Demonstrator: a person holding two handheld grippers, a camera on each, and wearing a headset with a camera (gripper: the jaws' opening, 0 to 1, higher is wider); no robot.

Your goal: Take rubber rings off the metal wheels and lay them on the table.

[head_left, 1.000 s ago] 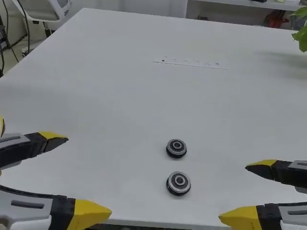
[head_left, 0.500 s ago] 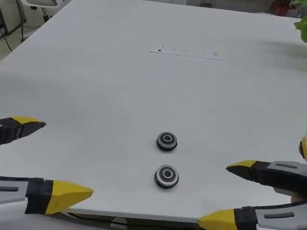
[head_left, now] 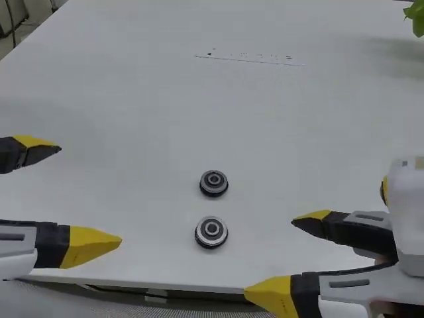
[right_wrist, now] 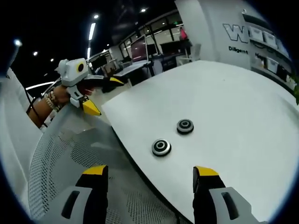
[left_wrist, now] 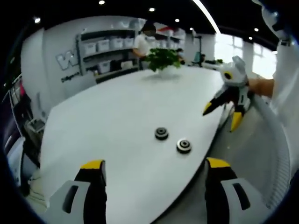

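Left gripper: we see its jaws wide apart, empty.
Right gripper: wide apart, empty.
Wheels: we count two, far wheel and near wheel.

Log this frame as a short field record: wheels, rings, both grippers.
nearer wheel: small round metal wheel, flat on white table near front edge
farther wheel: matching metal wheel, just behind, apart
black rubber rings: on both wheels
left gripper: open, empty, left of wheels
right gripper: open, empty, right of wheels
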